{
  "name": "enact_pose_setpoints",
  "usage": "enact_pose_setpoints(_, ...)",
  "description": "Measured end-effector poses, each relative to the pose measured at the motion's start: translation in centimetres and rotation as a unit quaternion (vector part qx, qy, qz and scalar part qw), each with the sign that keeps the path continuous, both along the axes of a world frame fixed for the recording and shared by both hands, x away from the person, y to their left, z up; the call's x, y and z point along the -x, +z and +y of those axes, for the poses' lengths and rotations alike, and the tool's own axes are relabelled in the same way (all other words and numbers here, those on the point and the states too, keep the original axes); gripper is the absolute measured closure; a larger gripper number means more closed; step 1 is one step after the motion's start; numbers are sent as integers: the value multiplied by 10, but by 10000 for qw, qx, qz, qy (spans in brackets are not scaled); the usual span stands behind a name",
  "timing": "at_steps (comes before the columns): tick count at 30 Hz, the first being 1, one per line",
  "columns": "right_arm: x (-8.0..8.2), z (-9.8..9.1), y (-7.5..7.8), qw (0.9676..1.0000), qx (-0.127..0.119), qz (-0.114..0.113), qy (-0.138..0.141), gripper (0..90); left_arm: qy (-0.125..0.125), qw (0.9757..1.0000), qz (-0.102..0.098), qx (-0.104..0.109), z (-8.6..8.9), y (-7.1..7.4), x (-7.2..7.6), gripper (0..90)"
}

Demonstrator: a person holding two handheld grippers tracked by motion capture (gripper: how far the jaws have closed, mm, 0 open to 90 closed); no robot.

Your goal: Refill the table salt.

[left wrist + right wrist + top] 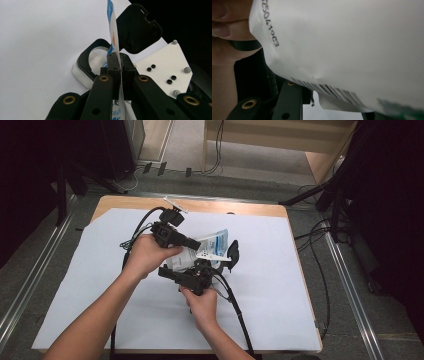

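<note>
My left gripper is shut on the edge of a thin white and blue packet, and the flat packet rises straight out of its closed jaws. Just beyond stands a black container with a white base and its lid swung open. My right gripper sits close under the packet beside that container. In the right gripper view the packet, with a barcode and a printed code, lies right across the lens. It hides the right gripper's jaw tips.
A white sheet covers the wooden table. Fingers of the left hand are close by the packet. The right gripper's white plate is just to the right of the left gripper's jaws. Black cables trail toward the table's near edge.
</note>
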State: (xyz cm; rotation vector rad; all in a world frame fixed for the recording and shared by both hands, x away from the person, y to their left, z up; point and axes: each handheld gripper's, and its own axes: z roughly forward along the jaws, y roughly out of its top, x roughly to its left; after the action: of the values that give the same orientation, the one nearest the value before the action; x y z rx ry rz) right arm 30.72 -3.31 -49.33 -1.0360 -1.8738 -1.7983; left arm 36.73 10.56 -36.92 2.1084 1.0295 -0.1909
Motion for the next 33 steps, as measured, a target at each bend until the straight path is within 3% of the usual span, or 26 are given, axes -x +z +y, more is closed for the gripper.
enact_pose_setpoints(19, 5, -5, 2, 9997, 202, -48, -102, 514, 40, 9999, -9, -133, 4, 0, 1, 899)
enact_pose_setpoints(24, 6, -5, 3, 9998, 170, -69, -93, 588, 27, 9999, -42, -139, 1, 1, 1, 898)
enact_pose_setpoints(33, 5, -5, 3, 9999, -74, 54, -87, 605, 0, 9998, -47, -173, -3, 3, 1, 878)
